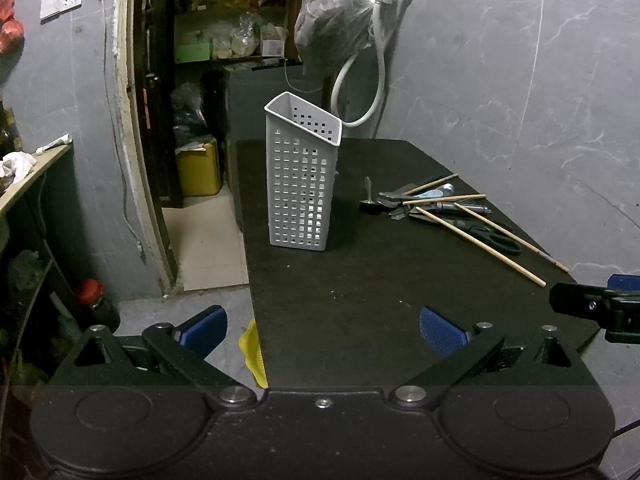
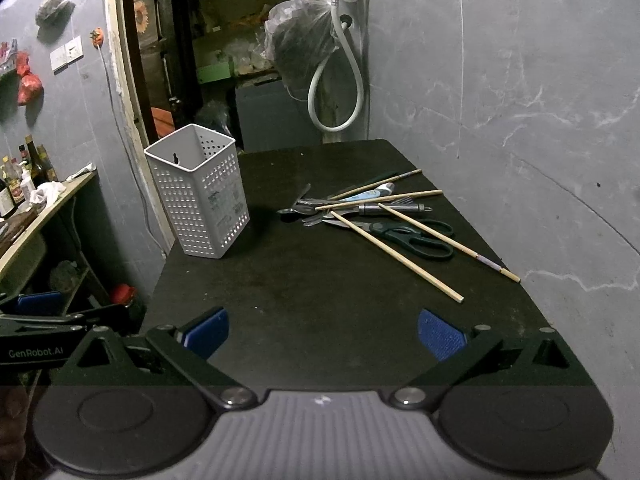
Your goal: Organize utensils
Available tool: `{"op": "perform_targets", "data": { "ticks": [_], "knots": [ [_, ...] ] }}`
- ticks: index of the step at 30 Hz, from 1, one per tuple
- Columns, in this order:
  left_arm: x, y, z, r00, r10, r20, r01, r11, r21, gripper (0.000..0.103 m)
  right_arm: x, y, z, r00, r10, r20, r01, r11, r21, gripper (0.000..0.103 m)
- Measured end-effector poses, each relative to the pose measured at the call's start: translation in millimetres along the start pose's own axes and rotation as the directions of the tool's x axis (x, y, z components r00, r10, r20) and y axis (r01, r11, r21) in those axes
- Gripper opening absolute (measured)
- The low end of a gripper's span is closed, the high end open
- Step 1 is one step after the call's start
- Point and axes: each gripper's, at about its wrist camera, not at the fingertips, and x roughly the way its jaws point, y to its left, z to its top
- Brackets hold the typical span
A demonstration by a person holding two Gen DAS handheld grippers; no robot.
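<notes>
The left tongs (image 1: 323, 332) are spread wide with nothing between the blue pads (image 1: 442, 332), held low over the near edge of the black desk (image 1: 360, 300). Straight ahead of them, toward the far left part of the desk, stands the white perforated utensil holder (image 1: 302, 178), upright. Ahead and to the right of the left tongs lies the heap of utensils (image 1: 436, 204), well apart from the holder: wooden chopsticks (image 1: 480, 246) crossed over dark-handled scissors (image 1: 492, 236), a small spoon (image 1: 369, 200) at the heap's left end, and more metal cutlery underneath that is too tangled to tell apart.

The right tongs (image 2: 323, 334) are also spread wide and grip nothing, hovering over the near end of the desk (image 2: 320, 300). From them the utensil holder (image 2: 200, 196) sits ahead and to the left, near the desk's left edge, and it looks empty as far as its inside shows. The utensils (image 2: 372, 212) lie ahead and slightly right: chopsticks (image 2: 396, 256) fanned over the scissors (image 2: 416, 236), with a fork (image 2: 394, 200) and a steel-handled tool (image 2: 394, 209) among them.

The two tongs are side by side; each shows at the edge of the other's view. Beyond the desk a white hose (image 2: 334, 92) loops down the grey wall (image 2: 520, 100), beside an open doorway with cluttered shelves (image 1: 228, 40).
</notes>
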Motion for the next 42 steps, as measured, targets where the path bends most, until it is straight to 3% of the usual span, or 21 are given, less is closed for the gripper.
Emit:
{"op": "perform_targets", "data": {
  "ticks": [10, 21, 27, 32, 39, 42],
  "knots": [
    [11, 1, 1, 0.999, -0.019, -0.028, 0.019, 1.0, 0.001, 0.102, 8, 0, 2, 1.0, -0.014, -0.015, 0.015, 1.0, 0.003, 0.103],
    [38, 9, 10, 0.99, -0.123, -0.076, 0.12, 0.992, -0.045, 0.102, 22, -3, 9, 0.999, -0.022, -0.024, 0.022, 1.0, 0.015, 0.103],
    [63, 15, 24, 0.997, -0.041, -0.059, 0.037, 0.997, -0.071, 0.102, 40, -6, 14, 1.0, -0.01, -0.024, 0.009, 1.0, -0.011, 0.103],
    [91, 8, 46, 0.997, 0.071, -0.029, -0.071, 0.997, -0.023, 0.102, 78, -17, 32, 0.999, 0.009, -0.037, -0.01, 1.0, -0.027, 0.103],
    [143, -5, 83, 0.968, 0.249, 0.026, -0.249, 0.968, -0.025, 0.102, 124, -41, 53, 0.997, 0.06, -0.056, -0.061, 0.998, -0.028, 0.103],
    [161, -9, 100, 0.951, 0.304, 0.054, -0.302, 0.953, -0.034, 0.102, 136, -48, 59, 0.997, 0.079, -0.019, -0.08, 0.994, -0.07, 0.103]
  ]
}}
